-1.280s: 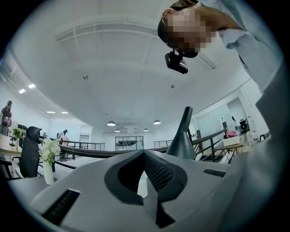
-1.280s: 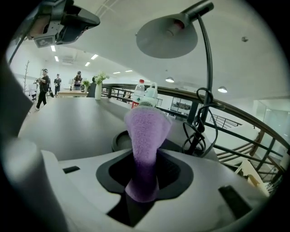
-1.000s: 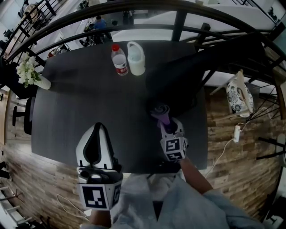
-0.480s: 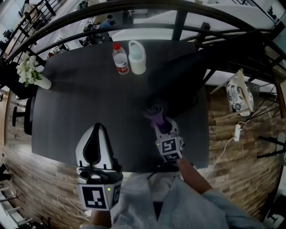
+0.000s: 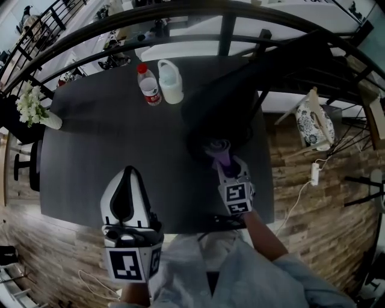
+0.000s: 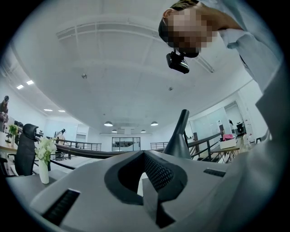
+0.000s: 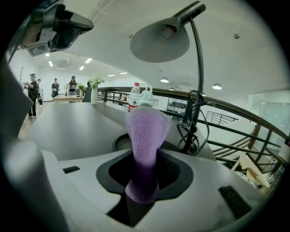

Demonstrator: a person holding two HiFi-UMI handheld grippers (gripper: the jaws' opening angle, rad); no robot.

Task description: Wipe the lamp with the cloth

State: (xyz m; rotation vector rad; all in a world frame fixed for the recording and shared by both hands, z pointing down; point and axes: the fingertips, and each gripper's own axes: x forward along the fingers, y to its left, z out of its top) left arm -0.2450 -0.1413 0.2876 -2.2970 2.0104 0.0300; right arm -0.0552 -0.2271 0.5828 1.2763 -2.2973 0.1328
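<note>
A black desk lamp (image 5: pixel 224 107) stands at the table's right side. In the right gripper view its shade (image 7: pixel 159 41) hangs above and ahead, its round base (image 7: pixel 121 142) is just beyond the jaws, and a coiled cable (image 7: pixel 190 131) wraps the stem. My right gripper (image 5: pixel 220 159) is shut on a purple cloth (image 5: pixel 218 148), whose fluffy end (image 7: pixel 146 129) sticks up out of the jaws, close to the base. My left gripper (image 5: pixel 131 172) is held near the table's front edge, tilted up towards the ceiling, its tips together with nothing between them. The lamp's dark cone (image 6: pixel 179 138) shows past it.
A red-labelled water bottle (image 5: pixel 148 84) and a white jug (image 5: pixel 170 81) stand at the table's far edge. A vase of white flowers (image 5: pixel 35 107) is at the far left corner. A black railing (image 5: pixel 180 15) runs behind the table. A patterned bag (image 5: pixel 314 123) lies on the wooden floor at right.
The right gripper with the cloth swung a little left, then back right, closer to the lamp base. The left gripper stayed where it was. The head view shifted slightly.
</note>
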